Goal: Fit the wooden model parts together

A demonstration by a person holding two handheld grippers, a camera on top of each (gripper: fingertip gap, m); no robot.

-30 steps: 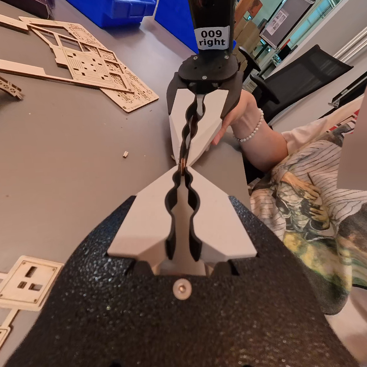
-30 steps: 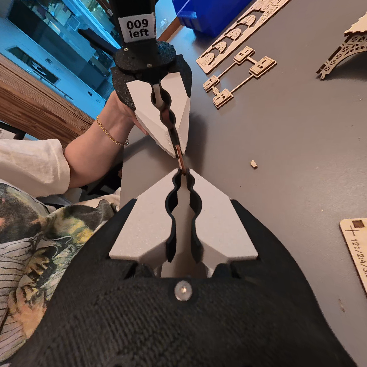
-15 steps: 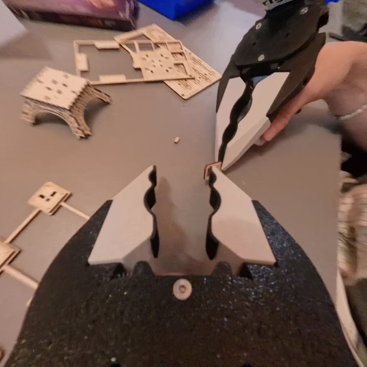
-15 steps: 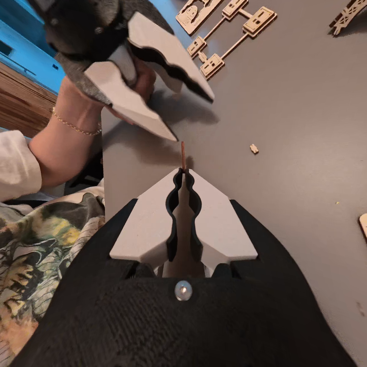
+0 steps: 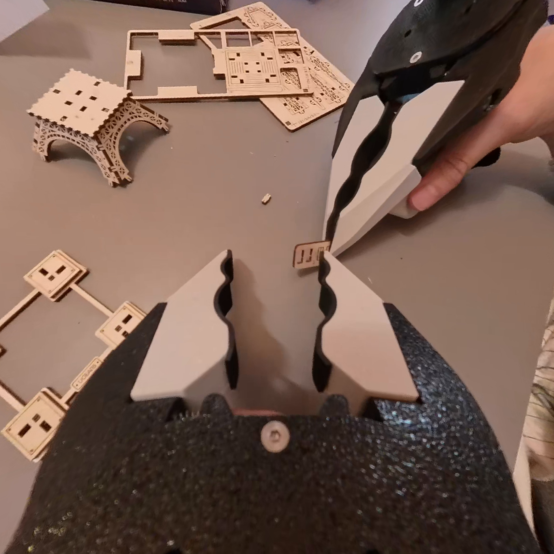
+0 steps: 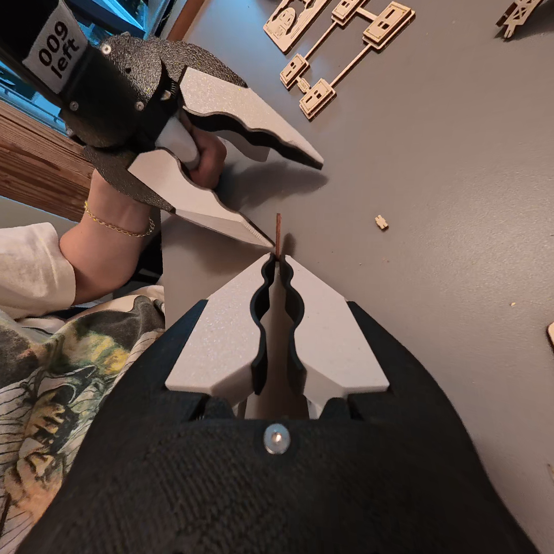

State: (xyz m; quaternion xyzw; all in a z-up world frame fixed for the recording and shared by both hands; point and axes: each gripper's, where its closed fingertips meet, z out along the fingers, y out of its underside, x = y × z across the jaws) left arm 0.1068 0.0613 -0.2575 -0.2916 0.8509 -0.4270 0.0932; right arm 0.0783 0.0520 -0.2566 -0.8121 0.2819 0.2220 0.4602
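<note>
My right claw (image 6: 277,257) pinches the small slotted wooden piece (image 5: 308,255); my left claw (image 5: 274,260), gaping beside it, should regrip squarely before mating.

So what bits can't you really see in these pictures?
- Small wooden piece: edge-on in the right wrist view, so its face is hidden; in the left wrist view a left finger covers one end.
- Tower base: cut off by the right view's top edge.
- Square-pad frame: partly behind the left tongs' black body.
</note>
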